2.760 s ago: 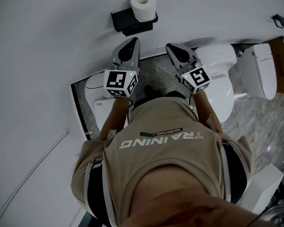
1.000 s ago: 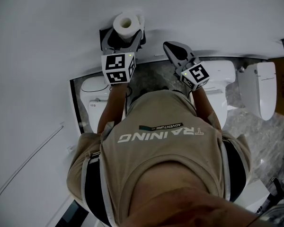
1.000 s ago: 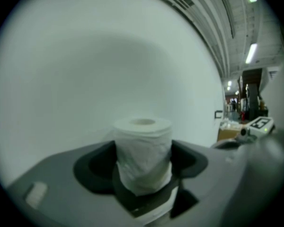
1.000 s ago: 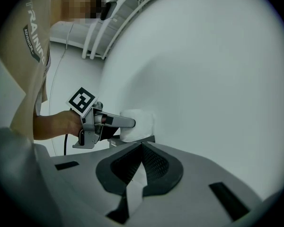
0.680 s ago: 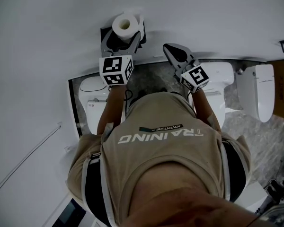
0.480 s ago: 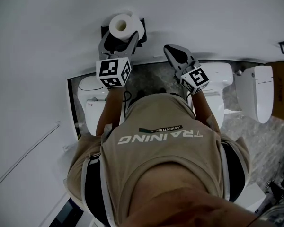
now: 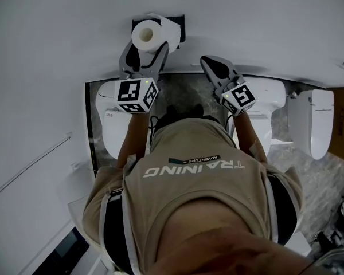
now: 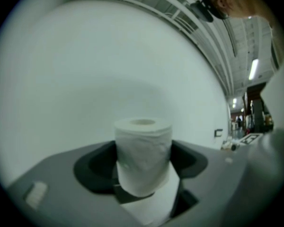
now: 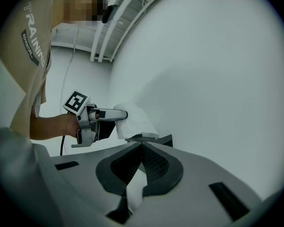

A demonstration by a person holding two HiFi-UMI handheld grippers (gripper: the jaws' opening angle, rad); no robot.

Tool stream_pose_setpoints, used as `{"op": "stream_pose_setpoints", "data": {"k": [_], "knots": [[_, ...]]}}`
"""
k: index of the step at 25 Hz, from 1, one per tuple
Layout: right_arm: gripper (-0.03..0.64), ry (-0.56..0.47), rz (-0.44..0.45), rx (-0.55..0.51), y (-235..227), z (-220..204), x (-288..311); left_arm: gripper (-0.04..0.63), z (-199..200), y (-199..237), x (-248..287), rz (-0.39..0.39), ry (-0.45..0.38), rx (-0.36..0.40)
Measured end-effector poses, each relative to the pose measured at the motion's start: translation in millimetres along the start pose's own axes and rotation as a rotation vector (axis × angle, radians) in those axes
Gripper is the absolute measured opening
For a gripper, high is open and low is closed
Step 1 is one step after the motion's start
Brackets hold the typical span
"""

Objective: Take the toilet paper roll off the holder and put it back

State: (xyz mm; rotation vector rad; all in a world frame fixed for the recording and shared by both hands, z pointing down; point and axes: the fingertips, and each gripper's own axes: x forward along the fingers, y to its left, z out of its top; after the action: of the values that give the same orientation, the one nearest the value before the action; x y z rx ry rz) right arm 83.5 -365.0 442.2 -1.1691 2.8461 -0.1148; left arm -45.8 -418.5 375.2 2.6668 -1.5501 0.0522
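A white toilet paper roll (image 7: 146, 34) stands upright between the jaws of my left gripper (image 7: 146, 49), which is shut on its sides. In the left gripper view the roll (image 8: 143, 152) fills the gap between the jaws of the left gripper (image 8: 143, 174), with a loose sheet hanging below. The black wall holder (image 7: 178, 24) shows just right of the roll. In the right gripper view the roll (image 9: 135, 121) sits right above the holder (image 9: 164, 140). My right gripper (image 7: 210, 62) hangs to the right, shut and empty (image 9: 143, 148).
A plain white wall (image 7: 246, 22) fills the upper part. Below are a white toilet (image 7: 112, 119) at left, a second toilet (image 7: 269, 99) under the right gripper and a third (image 7: 318, 122) farther right, on a grey marbled floor (image 7: 183, 90).
The left gripper rose from below the holder and closed round the roll. Over the last second roll and gripper have shifted left of the holder. The right gripper has barely moved.
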Motion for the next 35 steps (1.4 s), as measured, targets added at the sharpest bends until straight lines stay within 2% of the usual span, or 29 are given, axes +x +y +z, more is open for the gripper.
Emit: {"op": "stream_pose_setpoints", "data": {"k": [5,9,20,27,35], "knots": [[0.014,0.002,0.001,-0.006,22,-4,4,0.351,-7,9,-31,0.003,-0.006,-0.013],[0.014,0.016,-0.004,-0.023,46,-6,5,0.351,-10,13,-53,-0.026,-0.014,-0.042],[0.014,0.042,-0.135,-0.020,125,-21,-5,0.351,-25,32,-130,-0.145,0.004,-0.071],[0.014,0.063,-0.128,-0.020,160,-31,-16,0.351,-34,37,-160,-0.128,0.003,-0.089],[0.014,0.060,-0.120,-0.038,157,-26,-41,0.351,-24,28,-146,-0.106,-0.017,-0.060]]}}
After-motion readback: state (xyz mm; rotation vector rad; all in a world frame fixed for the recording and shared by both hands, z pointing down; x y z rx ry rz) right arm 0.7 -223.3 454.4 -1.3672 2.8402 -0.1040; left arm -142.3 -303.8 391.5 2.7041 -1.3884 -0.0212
